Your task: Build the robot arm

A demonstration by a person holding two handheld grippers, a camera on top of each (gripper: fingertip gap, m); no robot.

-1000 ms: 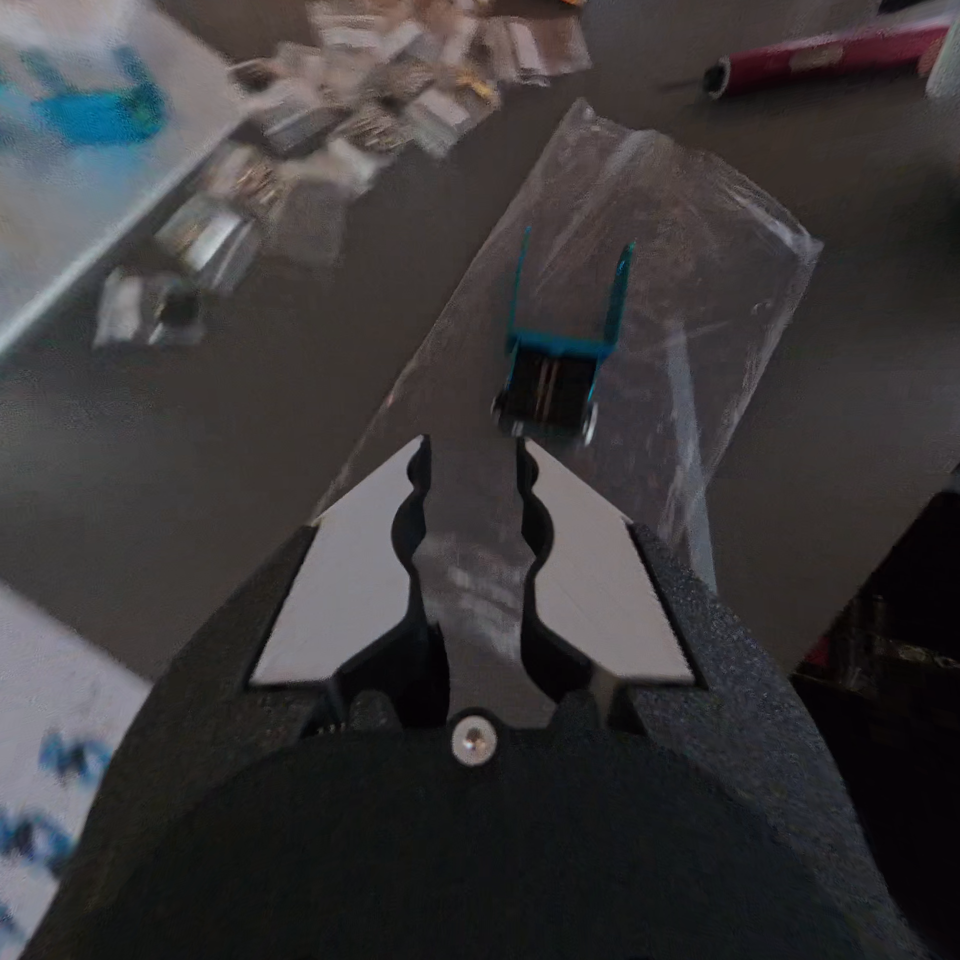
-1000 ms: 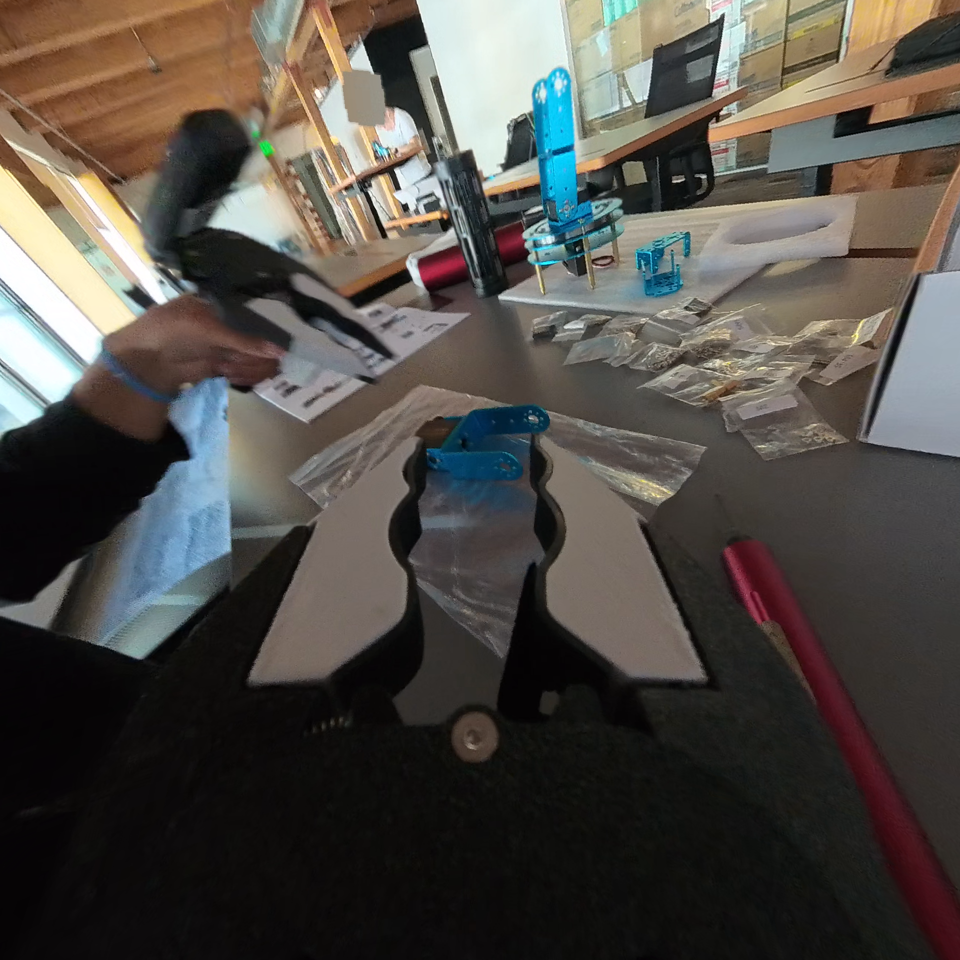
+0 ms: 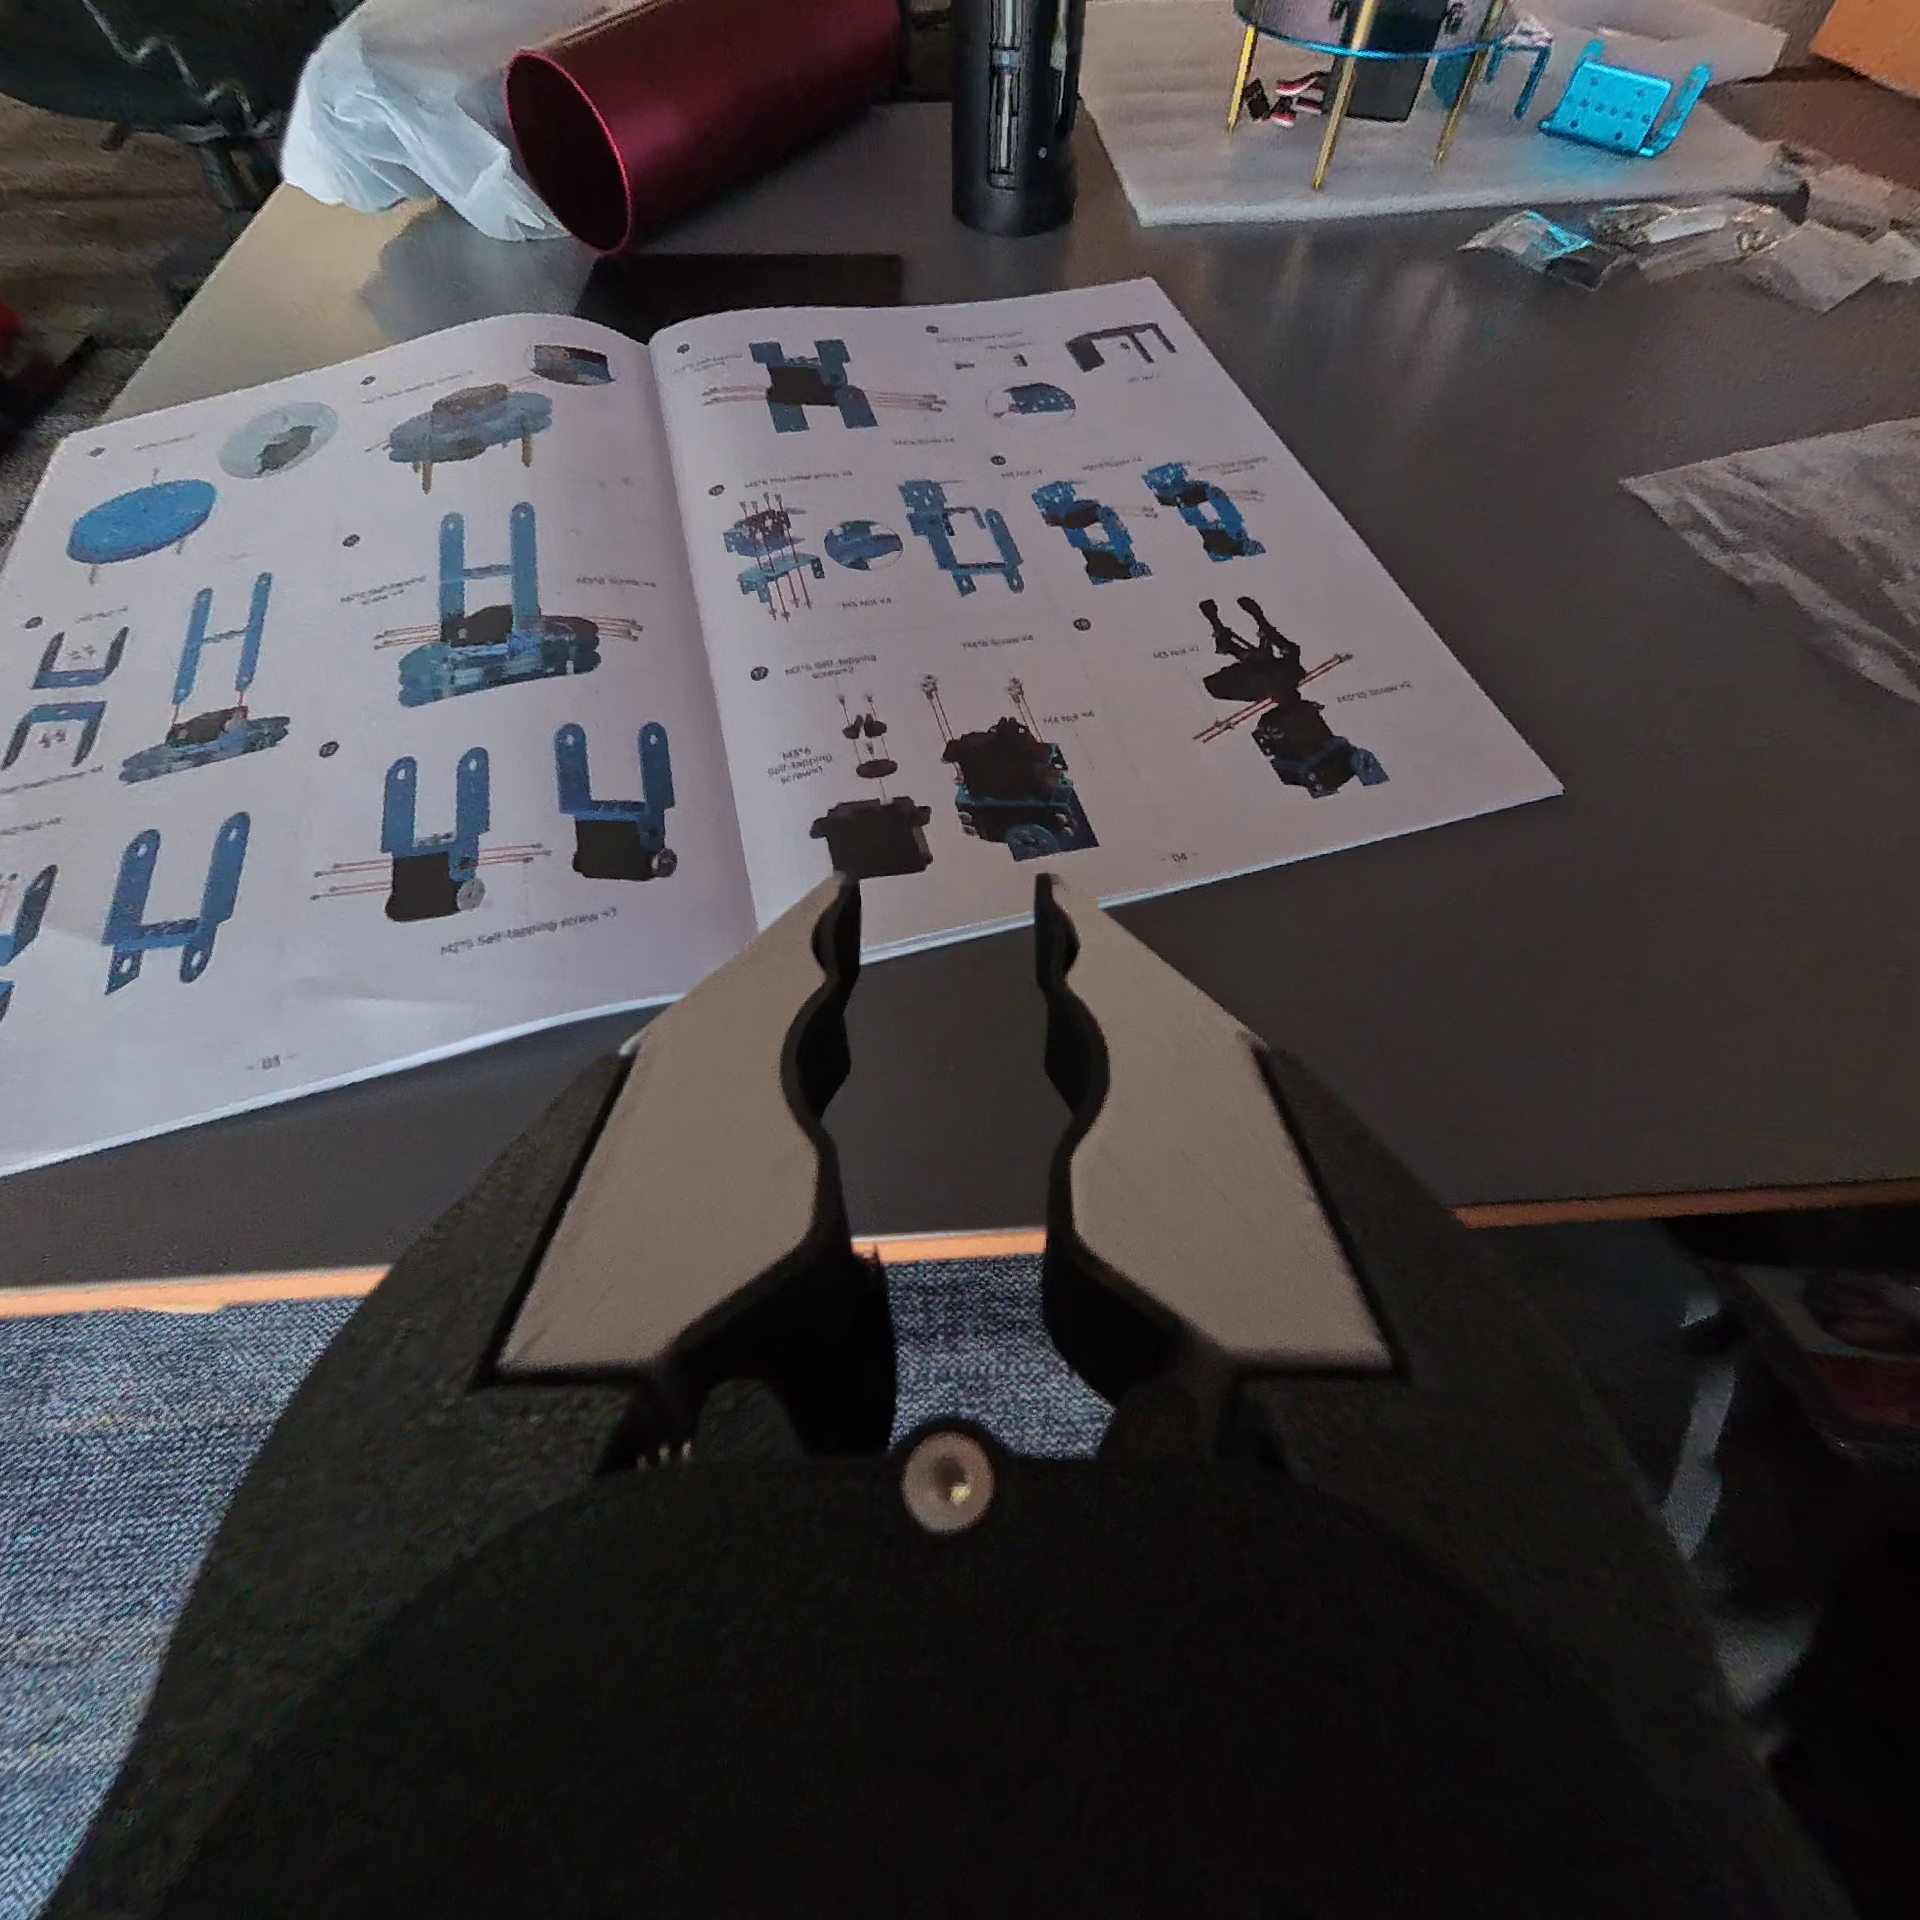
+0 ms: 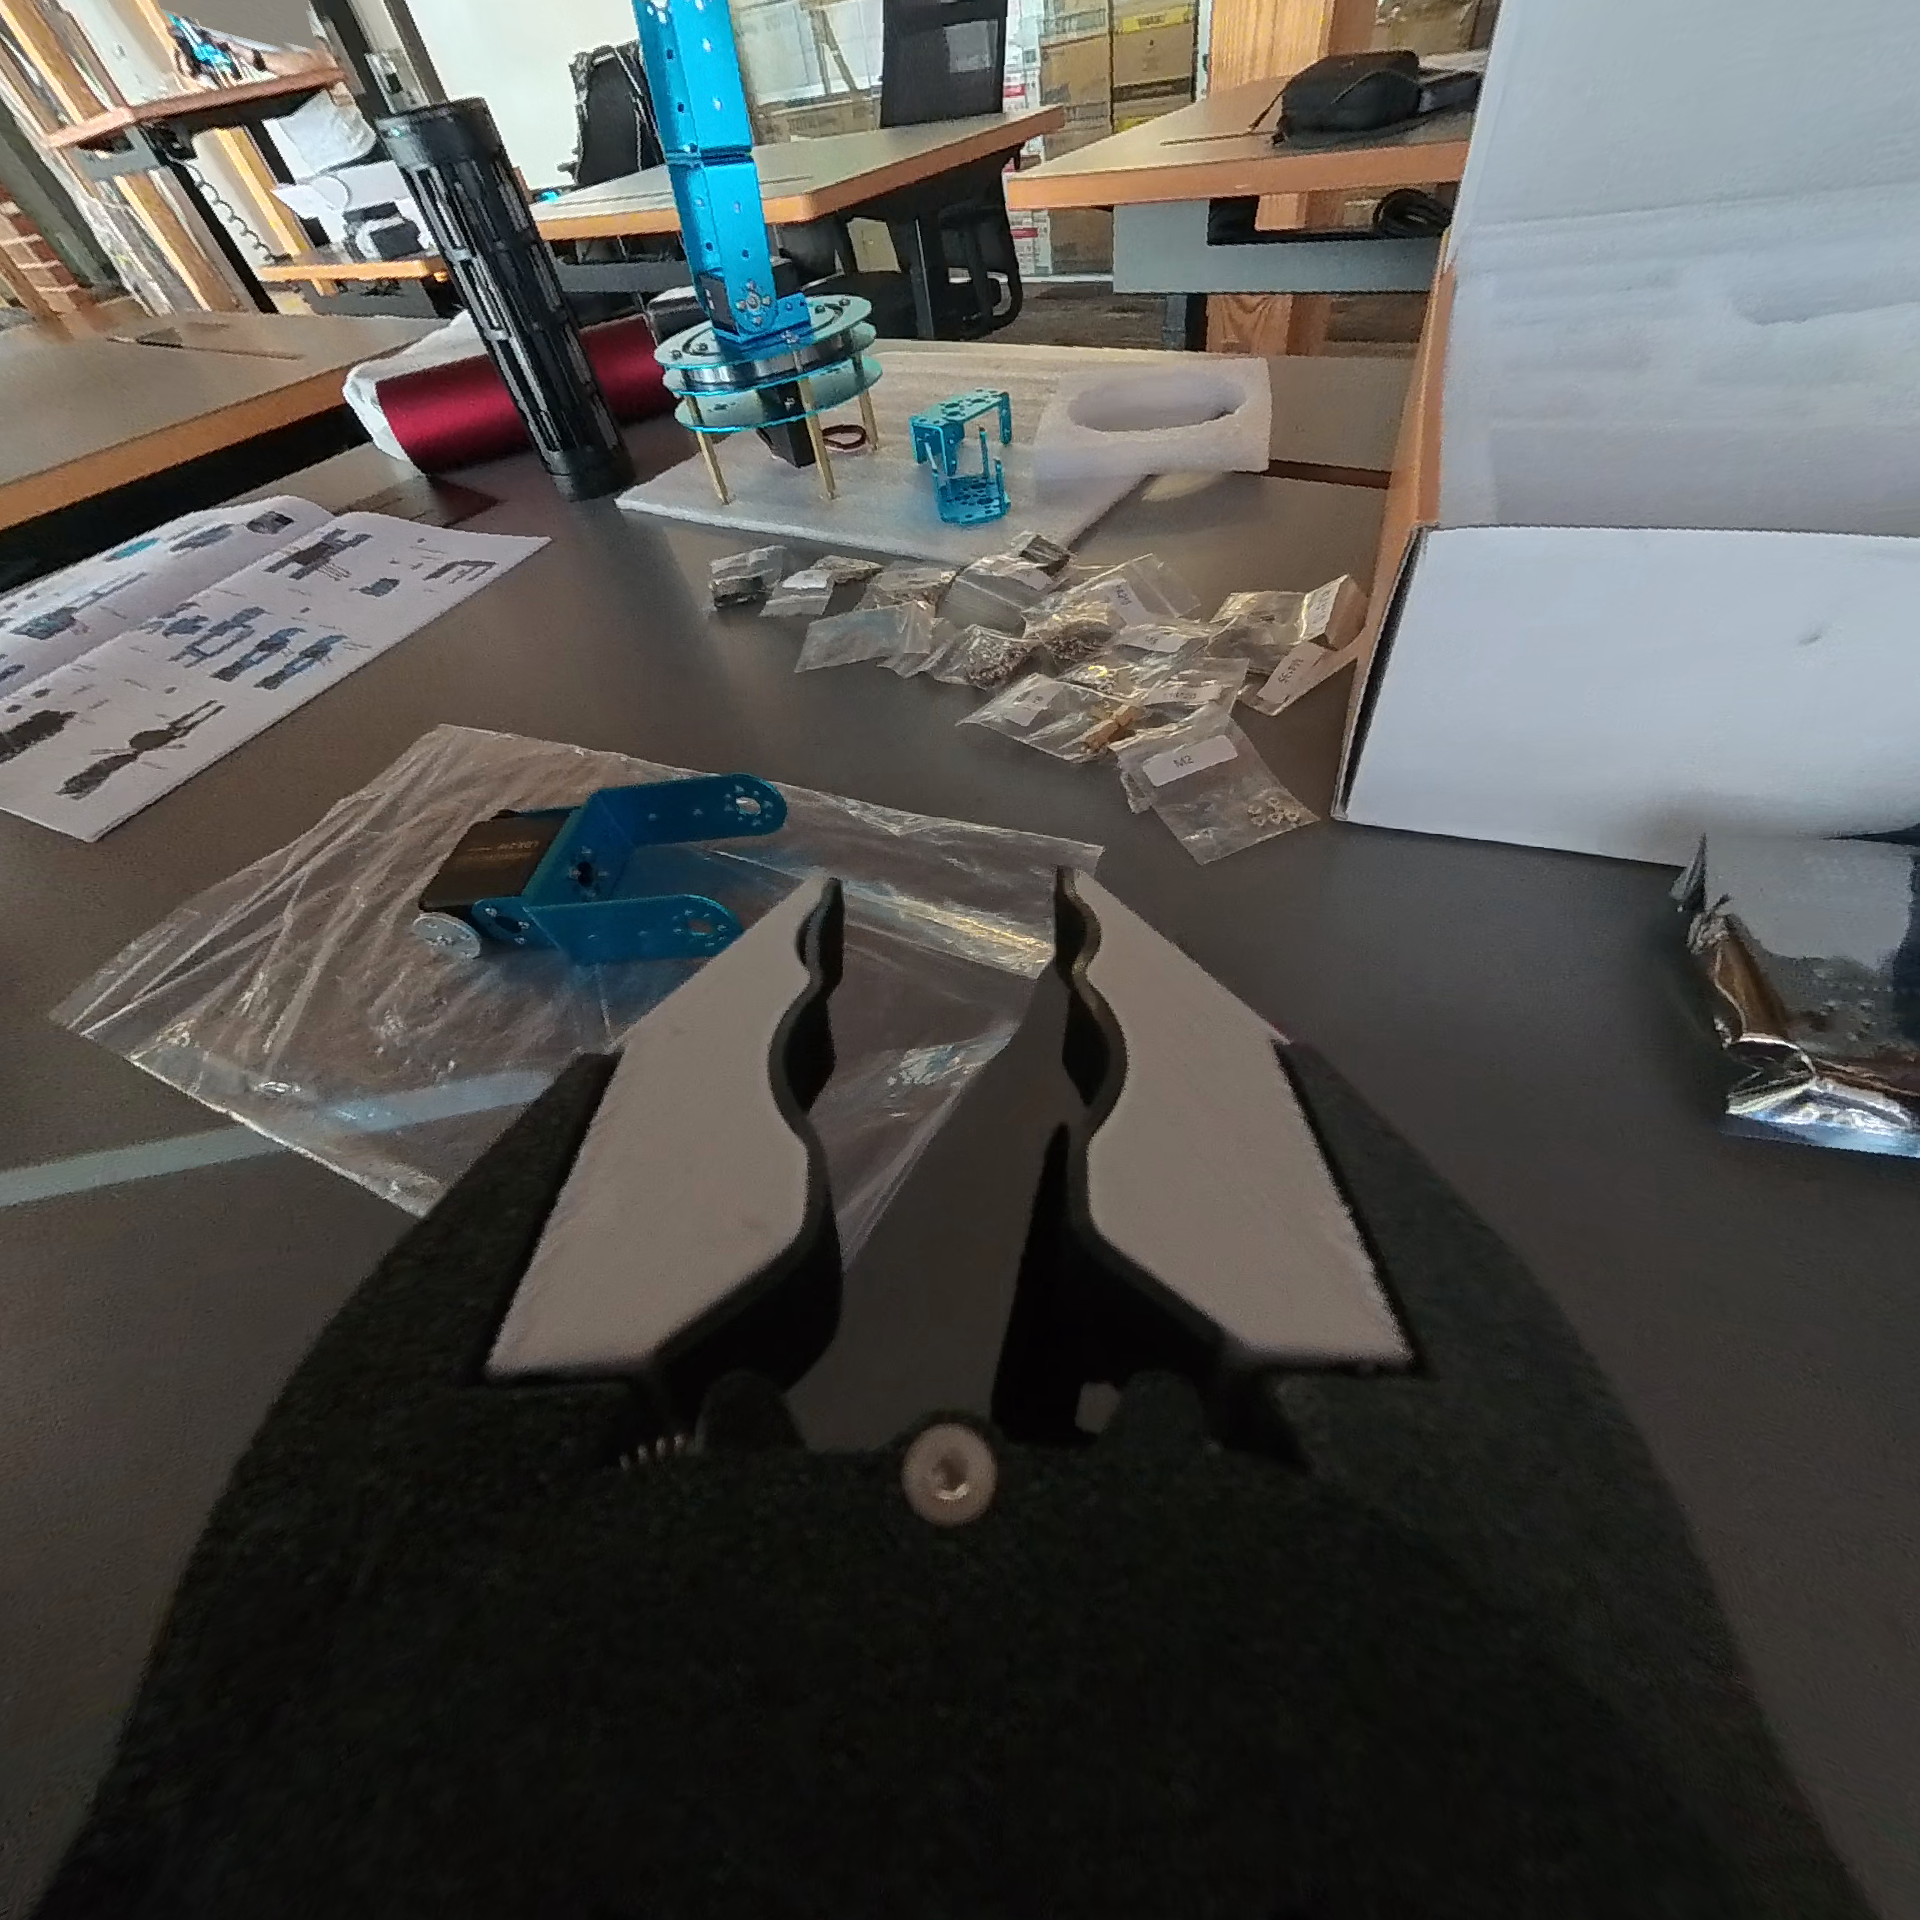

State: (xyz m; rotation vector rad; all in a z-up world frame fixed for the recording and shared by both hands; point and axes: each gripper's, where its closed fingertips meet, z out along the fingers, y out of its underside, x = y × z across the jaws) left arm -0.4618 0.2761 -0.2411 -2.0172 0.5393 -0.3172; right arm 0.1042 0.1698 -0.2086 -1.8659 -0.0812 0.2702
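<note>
My left gripper [image 3: 945, 883] is open and empty, held above the near edge of an open instruction booklet [image 3: 644, 644] on the dark table. My right gripper [image 4: 945, 888] is open and empty, just above a clear plastic bag [image 4: 499, 987] lying flat on the table. A blue metal bracket with a black servo [image 4: 597, 883] lies on that bag, to the left of and slightly beyond my right fingertips, not touching them. The booklet also shows at the left in the right wrist view [image 4: 208, 634].
A partly built blue robot arm on a round base [image 4: 764, 343] stands on white foam at the back, with a loose blue bracket [image 4: 961, 452] beside it. Several small parts bags [image 4: 1049, 655], a white box [image 4: 1662, 707], a foil bag [image 4: 1808, 1008], a black cylinder [image 4: 499, 291] and a dark red tube [image 3: 707, 104] sit around. One gripper's finger ends stand about 60 cm off the other's.
My left gripper has swung away from the bag and bracket to over the booklet at the table's near edge. My right gripper has drawn back and shifted right; the bracket now lies left of it.
</note>
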